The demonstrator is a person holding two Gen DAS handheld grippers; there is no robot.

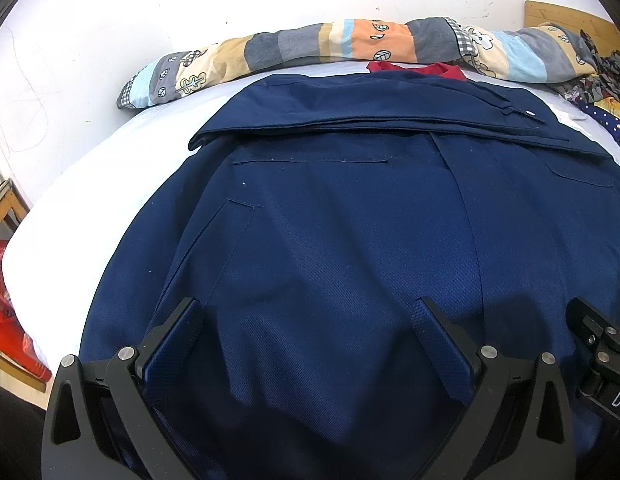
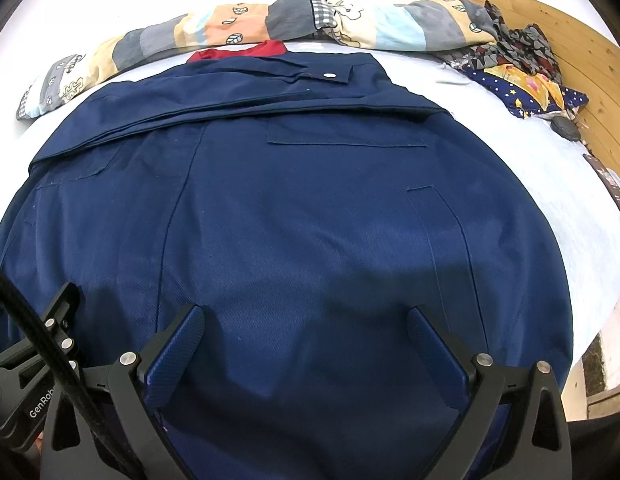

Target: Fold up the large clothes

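A large navy jacket (image 1: 349,220) (image 2: 302,208) lies spread flat on a white bed, filling most of both views. A sleeve (image 1: 389,112) (image 2: 270,92) is folded across its far end, with a snap button showing. My left gripper (image 1: 308,312) hovers open just above the jacket's near left part, with nothing between its fingers. My right gripper (image 2: 306,316) hovers open over the near right part, also holding nothing. The two grippers are side by side, and the edge of each shows in the other's view.
A red garment (image 1: 417,67) (image 2: 242,51) peeks out beyond the jacket. A rolled patchwork quilt (image 1: 310,48) (image 2: 230,28) lies along the white wall. Patterned clothes (image 2: 521,76) sit by the wooden headboard (image 2: 581,64). White sheet (image 1: 110,184) (image 2: 569,184) shows on both sides.
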